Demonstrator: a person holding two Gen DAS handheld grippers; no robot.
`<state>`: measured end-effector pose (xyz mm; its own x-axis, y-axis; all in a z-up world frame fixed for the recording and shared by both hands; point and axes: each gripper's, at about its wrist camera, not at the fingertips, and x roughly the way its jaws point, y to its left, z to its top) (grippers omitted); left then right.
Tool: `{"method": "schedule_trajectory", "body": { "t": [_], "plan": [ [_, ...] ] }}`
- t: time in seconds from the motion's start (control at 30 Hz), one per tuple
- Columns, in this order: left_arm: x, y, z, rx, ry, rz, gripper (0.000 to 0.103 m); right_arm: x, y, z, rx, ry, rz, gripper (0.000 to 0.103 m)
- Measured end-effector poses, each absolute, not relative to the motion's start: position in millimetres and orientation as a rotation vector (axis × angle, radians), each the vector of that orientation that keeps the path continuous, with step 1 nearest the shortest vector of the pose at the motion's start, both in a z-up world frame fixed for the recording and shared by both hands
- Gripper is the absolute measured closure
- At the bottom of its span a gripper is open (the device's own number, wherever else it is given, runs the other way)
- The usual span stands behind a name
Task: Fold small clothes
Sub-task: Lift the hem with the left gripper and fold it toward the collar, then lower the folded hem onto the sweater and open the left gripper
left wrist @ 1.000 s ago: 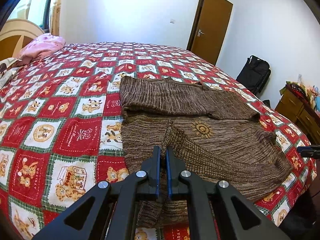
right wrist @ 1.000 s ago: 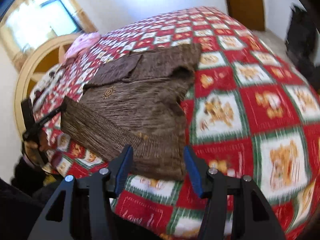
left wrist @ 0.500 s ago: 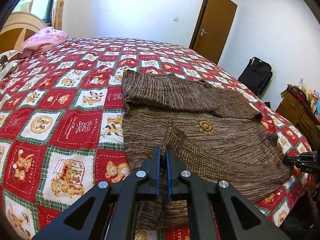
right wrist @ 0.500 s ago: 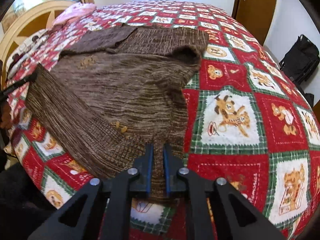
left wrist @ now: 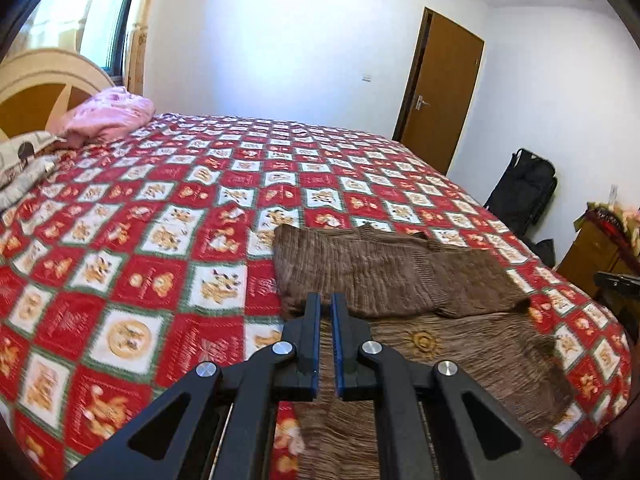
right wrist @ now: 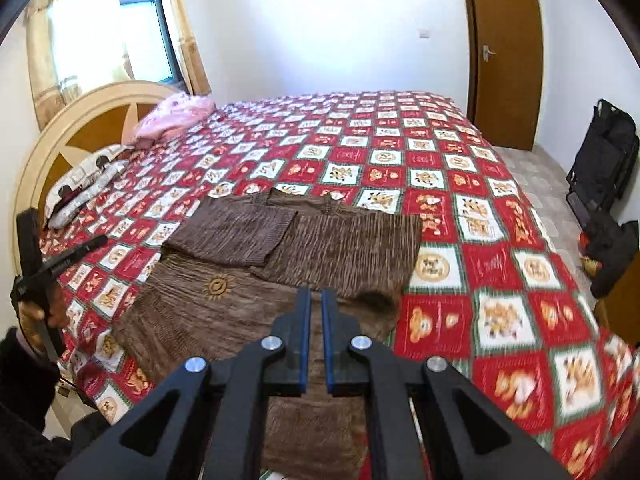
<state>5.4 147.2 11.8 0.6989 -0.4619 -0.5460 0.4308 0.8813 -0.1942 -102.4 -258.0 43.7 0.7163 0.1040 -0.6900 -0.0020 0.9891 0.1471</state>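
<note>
Red patchwork quilt [left wrist: 132,280]: covers whole bed, bear motifs.
Brown ribbed knit sweater [left wrist: 460,344]: lies on the quilt near the bed's front edge, sleeves folded across body, hem raised.
Left gripper [left wrist: 326,312]: jaws nearly closed, pinching hem.
Right gripper [right wrist: 316,308]: jaws nearly closed, clamping hem's other corner.

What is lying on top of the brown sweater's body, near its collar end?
Two folded-in sleeves lie across the brown sweater: one ribbed sleeve and the other sleeve beside it. They cover the chest beneath; only the sun motif shows below them.
</note>
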Motion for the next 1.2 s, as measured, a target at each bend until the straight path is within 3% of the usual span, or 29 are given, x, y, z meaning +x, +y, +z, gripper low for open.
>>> {"method": "schedule_trajectory", "body": {
  "t": [0.07, 0.13, 0.17, 0.2, 0.37, 0.7, 0.73, 0.77, 0.8, 0.83, 0.87, 1.2],
  "plan": [
    [3.8, 150.0, 7.5, -0.066, 0.641, -0.564, 0.098, -102.8, -262.3, 35.4, 0.182, 0.798, 0.091, 0.089],
    [0.1, 150.6, -2.7, -0.059, 0.672, -0.617, 0.097, -110.3, -262.1, 18.0, 0.213, 0.861, 0.108, 0.066],
    [-0.8, 149.9, -10.4, -0.044, 0.699, -0.628, 0.097, -116.3, -261.2, 10.1, 0.216, 0.869, 0.102, 0.037],
    [-1.3, 148.9, -17.0, -0.028, 0.726, -0.627, 0.097, -122.2, -258.8, 2.1, 0.212, 0.871, 0.098, 0.022],
    [-4.7, 145.3, -57.9, 0.041, 0.845, -0.621, 0.097, -136.8, -236.5, -42.6, 0.133, 0.961, 0.076, 0.031],
    [-17.4, 129.0, -76.3, 0.111, 0.848, -0.688, 0.095, -133.1, -219.8, -50.3, 0.055, 0.965, 0.093, 0.032],
    [-15.6, 128.5, -75.5, 0.108, 0.845, -0.691, 0.087, -132.7, -220.3, -50.7, 0.062, 0.963, 0.089, 0.032],
    [-13.0, 126.6, -75.1, 0.106, 0.843, -0.693, 0.064, -133.2, -222.0, -50.5, 0.073, 0.961, 0.084, 0.032],
    [-10.5, 124.2, -75.7, 0.104, 0.846, -0.695, 0.049, -133.5, -223.1, -50.4, 0.083, 0.961, 0.08, 0.032],
    [-8.8, 121.7, -77.3, 0.106, 0.851, -0.705, 0.027, -134.0, -225.2, -50.0, 0.092, 0.959, 0.073, 0.032],
    [-8.1, 118.5, -79.0, 0.118, 0.853, -0.715, 0.024, -134.4, -227.7, -49.5, 0.102, 0.957, 0.062, 0.032],
    [-11.2, 113.6, -73.5, 0.182, 0.789, -0.67, 0.026, -134.8, -243.0, -48.6, 0.175, 0.956, 0.026, 0.032]
  ]
}}
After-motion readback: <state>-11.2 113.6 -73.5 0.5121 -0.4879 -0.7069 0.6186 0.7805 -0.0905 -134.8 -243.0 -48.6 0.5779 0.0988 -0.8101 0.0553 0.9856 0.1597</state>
